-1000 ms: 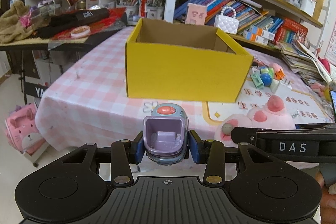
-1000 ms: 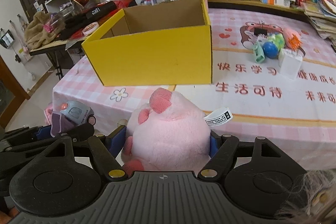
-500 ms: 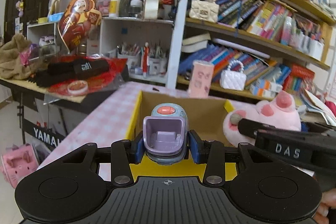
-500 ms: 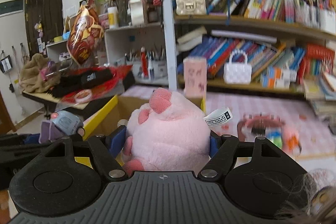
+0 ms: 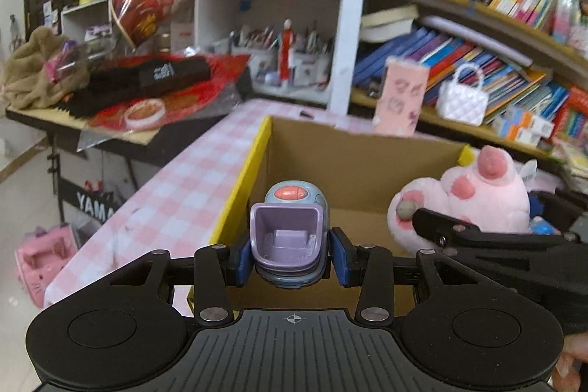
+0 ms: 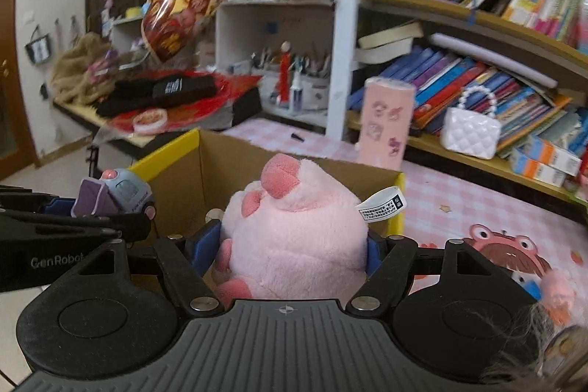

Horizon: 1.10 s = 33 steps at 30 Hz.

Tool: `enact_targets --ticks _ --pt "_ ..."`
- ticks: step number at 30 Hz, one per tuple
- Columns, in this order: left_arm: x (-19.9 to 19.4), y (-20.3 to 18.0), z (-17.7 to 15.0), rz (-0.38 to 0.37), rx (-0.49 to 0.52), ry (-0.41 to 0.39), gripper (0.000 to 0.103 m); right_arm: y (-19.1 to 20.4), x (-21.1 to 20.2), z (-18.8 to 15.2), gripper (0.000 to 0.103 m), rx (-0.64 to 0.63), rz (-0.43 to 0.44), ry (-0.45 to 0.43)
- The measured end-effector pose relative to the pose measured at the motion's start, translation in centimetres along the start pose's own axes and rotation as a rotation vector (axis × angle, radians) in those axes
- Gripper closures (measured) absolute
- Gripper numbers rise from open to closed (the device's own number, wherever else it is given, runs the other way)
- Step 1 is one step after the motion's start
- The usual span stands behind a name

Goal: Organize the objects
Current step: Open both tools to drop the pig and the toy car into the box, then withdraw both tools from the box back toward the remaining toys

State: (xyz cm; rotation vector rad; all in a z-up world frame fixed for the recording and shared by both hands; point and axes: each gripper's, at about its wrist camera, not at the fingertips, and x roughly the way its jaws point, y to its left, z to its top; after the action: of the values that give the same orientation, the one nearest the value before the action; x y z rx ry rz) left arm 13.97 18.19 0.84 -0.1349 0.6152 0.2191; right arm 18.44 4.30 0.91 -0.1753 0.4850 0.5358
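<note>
Left gripper (image 5: 290,258) clamping toy truck (image 5: 288,232), right gripper (image 6: 294,254) clamping pink plush (image 6: 294,237), both level over yellow box (image 5: 352,171).

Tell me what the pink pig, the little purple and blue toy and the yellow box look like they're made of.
Pink pig: soft plush fabric, going by its fuzzy pile and sewn-in label.
Purple and blue toy: likely hard moulded plastic, smooth with a slight sheen.
Yellow box: cardboard, with a plain brown matte inside, a yellow outer face and thin cut edges.

Box (image 5: 235,204) yellow outside, brown inside. Toy (image 5: 288,234) lilac and blue-grey, red button. Plush (image 6: 294,245) pink. Cloth (image 5: 176,193) at 9 o'clock pink-white check. Purse (image 6: 470,131) at 2 o'clock white, quilted.
</note>
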Motion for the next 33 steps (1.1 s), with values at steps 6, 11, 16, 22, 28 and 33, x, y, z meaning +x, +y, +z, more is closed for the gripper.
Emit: enact_targets --ticks 6,11,16,22,28,33 --pt "0.8 -0.8 -0.1 0.058 0.051 0.003 0.062 -0.5 2.5 0.5 0.031 -0.043 0.047 0.044" --pt "1.3 -1.5 0.1 0.078 0.068 0.002 0.063 -0.9 3.9 1.1 0.031 -0.097 0.071 0.065" --pt "1.7 -1.6 0.4 0.079 0.07 0.003 0.064 -1.3 4.9 1.6 0.03 -0.112 0.116 0.135" --pt "0.0 -0.9 0.9 0.063 0.042 -0.051 0.044 -2.3 4.4 1.9 0.02 0.002 0.12 0.14" --pt "-3.7 -0.2 1.0 0.075 0.022 -0.138 0.033 -2.3 0.8 2.4 0.018 0.052 0.079 0.062" --pt "-6.5 0.6 -0.4 0.092 -0.028 -0.171 0.014 -1.7 -3.3 2.1 0.015 0.087 0.03 -0.005"
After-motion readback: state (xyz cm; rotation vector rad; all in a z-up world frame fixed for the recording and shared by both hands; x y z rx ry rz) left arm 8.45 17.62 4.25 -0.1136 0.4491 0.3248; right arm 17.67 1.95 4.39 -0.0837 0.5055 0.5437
